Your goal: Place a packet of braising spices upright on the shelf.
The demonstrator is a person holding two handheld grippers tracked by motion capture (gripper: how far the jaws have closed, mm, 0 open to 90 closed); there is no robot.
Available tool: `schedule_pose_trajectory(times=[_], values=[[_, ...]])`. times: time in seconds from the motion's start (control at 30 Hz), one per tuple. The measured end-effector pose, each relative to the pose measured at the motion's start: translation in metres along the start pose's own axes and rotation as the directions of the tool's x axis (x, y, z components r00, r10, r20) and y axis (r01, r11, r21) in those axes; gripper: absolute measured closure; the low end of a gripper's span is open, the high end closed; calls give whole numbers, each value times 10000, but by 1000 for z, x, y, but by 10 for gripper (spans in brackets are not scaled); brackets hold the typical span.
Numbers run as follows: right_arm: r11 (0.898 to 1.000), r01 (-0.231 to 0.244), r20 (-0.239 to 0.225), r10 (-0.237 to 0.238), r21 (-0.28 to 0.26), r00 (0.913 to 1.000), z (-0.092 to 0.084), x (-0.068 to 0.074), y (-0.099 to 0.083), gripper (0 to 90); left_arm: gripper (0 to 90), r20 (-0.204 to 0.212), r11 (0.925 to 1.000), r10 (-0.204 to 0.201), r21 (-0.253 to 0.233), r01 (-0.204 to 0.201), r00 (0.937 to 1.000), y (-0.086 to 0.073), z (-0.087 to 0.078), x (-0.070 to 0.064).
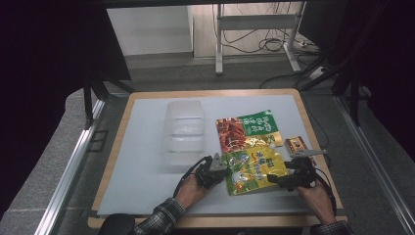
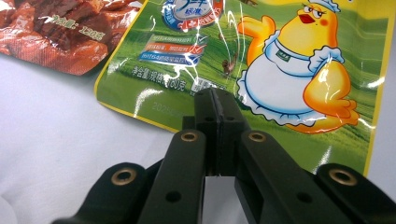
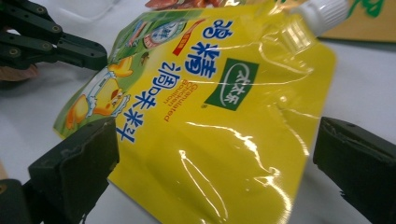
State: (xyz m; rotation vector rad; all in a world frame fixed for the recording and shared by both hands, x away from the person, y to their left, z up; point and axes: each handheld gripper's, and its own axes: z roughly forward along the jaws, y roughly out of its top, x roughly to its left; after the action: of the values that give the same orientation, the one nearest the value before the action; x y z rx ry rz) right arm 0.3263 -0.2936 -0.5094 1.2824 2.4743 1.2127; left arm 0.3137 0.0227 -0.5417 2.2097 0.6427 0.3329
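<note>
The left hand-held gripper [image 1: 221, 172] is clenched with nothing between its jaws, its tips resting at the left edge of the yellow-and-green spouted pouch [image 1: 253, 170]. In the left gripper view the two black jaws meet flat against each other just over the pouch's green border, below the cartoon chick printed on it. The right hand-held gripper [image 1: 275, 180] is released: in the right gripper view its jaws stand wide apart on either side of the pouch's yellow lower part, and neither pad touches the foil.

The pouch lies flat near the front edge of the tabletop [image 1: 142, 161], right of the middle, its white screw cap [image 3: 322, 13] pointing away from the person. Just behind it, touching or slightly overlapped by its top edge, lies a red-and-green snack bag [image 1: 247, 129]. A small brown packet [image 1: 296, 145] lies near the right edge. A clear plastic container [image 1: 184, 128] stands near the tabletop's middle, well apart from both grippers.
</note>
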Motion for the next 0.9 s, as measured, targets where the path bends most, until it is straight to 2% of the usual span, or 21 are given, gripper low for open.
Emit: schedule_pose_trajectory(times=[0.33,0.43,0.53,0.6,0.67,0.77,0.8,0.87,0.9], values=[[9987,30,-293,-15,509,9996,17,2,7,22,900,102,10000,-87,-15,88,9999,0,0,1],[9980,-512,-763,538,361,9956,17,-1,10,21,900,164,9998,-176,-34,177,9997,0,0,2],[9927,-1208,-1494,1195,0,9815,15,-4,12,23,900,142,9999,-100,5,100,9998,0,0,2],[9913,-1311,-1651,1280,-78,9779,13,-4,14,35,900,136,10000,-94,2,94,9999,0,0,2],[9918,-1278,-1421,1253,-83,9819,12,-2,15,92,900,102,10000,-56,9,56,9999,0,-1,2],[9944,-1053,-603,1046,-87,9927,9,0,17,272,900,197,9999,-154,-33,155,9997,0,-1,3],[9940,-1084,-546,1073,-165,9927,7,-1,17,372,900,200,9999,-158,-38,159,9997,0,-1,3],[9899,-1393,-900,1364,-260,9866,6,-2,16,504,898,196,9999,-136,-67,138,9997,-1,-2,3],[9904,-1370,-1017,1343,-202,9857,7,-1,17,532,898,165,9999,-96,-68,97,9998,-1,-2,3]])
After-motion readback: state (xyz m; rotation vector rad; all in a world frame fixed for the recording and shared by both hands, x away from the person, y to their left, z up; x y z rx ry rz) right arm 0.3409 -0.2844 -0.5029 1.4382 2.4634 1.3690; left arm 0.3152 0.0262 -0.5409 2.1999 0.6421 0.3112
